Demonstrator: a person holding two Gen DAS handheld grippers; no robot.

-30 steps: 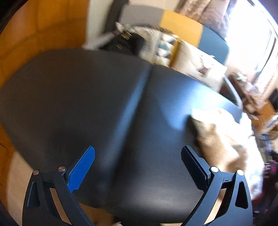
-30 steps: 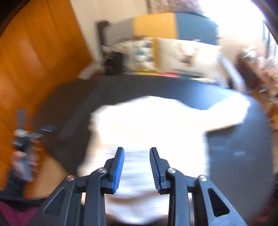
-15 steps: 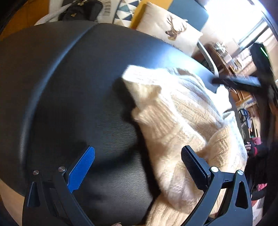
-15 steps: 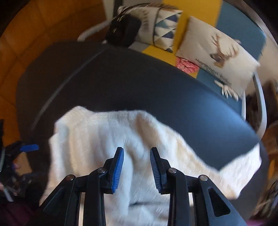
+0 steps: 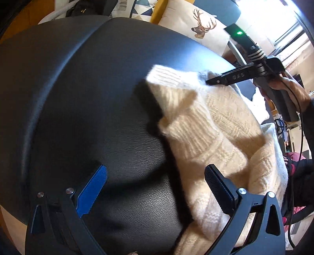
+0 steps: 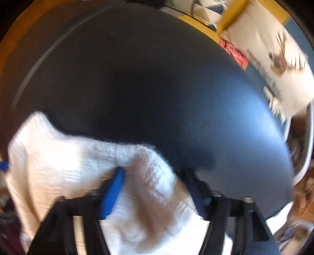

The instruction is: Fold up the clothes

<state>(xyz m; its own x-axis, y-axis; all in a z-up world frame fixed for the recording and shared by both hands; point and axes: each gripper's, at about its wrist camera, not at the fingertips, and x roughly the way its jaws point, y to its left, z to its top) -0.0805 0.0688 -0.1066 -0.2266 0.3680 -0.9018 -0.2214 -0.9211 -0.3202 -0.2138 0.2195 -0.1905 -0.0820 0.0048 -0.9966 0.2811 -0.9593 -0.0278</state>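
A cream knitted sweater (image 5: 212,125) lies crumpled on the right part of the black leather-like tabletop (image 5: 78,98). My left gripper (image 5: 155,168) hangs open above the table. Its right finger is over the sweater's near edge and nothing is between the fingers. My right gripper (image 5: 208,82) reaches in from the right, held by a hand (image 5: 290,86), with its tip at the sweater's far fold. In the blurred right wrist view, the right gripper (image 6: 153,176) points down and its jaws are closing. A bunch of the sweater (image 6: 149,172) fills the gap and touches both pads.
A deer-print cushion (image 5: 200,25) and a patterned cushion sit on the sofa behind the table, with a black bag (image 5: 82,9) at the far left. A pink item (image 6: 233,52) lies beside the cushion (image 6: 274,49). Bare tabletop (image 6: 157,78) stretches beyond the sweater.
Both views swung down toward the table. The sweater came into the left view. The right gripper dropped onto the sweater's far fold and now has knit bunched between its fingers.
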